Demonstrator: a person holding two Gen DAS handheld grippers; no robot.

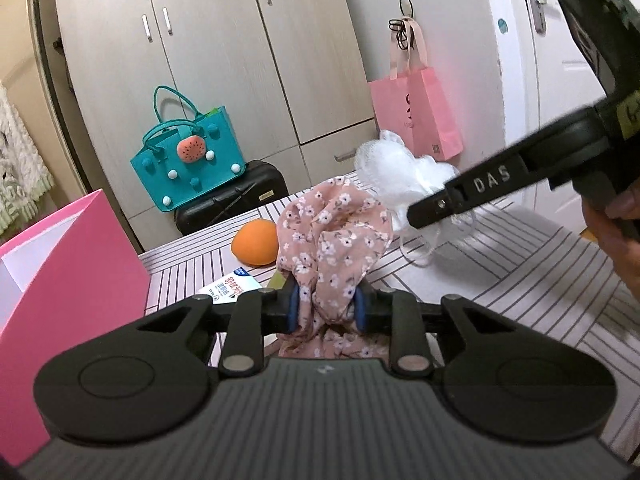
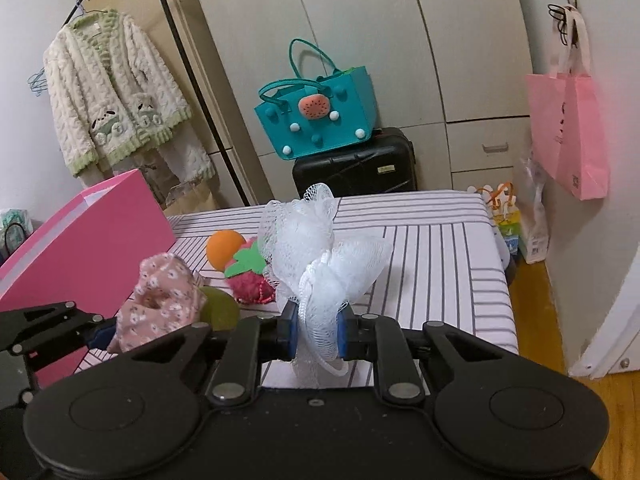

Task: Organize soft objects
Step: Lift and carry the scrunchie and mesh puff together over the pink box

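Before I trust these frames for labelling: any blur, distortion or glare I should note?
Left wrist view: fisheye bends the wardrobe doors; the right gripper is slightly motion-blurred; the floral cloth is sharp. Right wrist view: the same bending at the edges, dark corners, the white mesh puff is bright but detailed; no harsh glare.

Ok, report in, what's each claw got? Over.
Left gripper shut on floral cloth. Right gripper shut on white pouf. Pink box close left.
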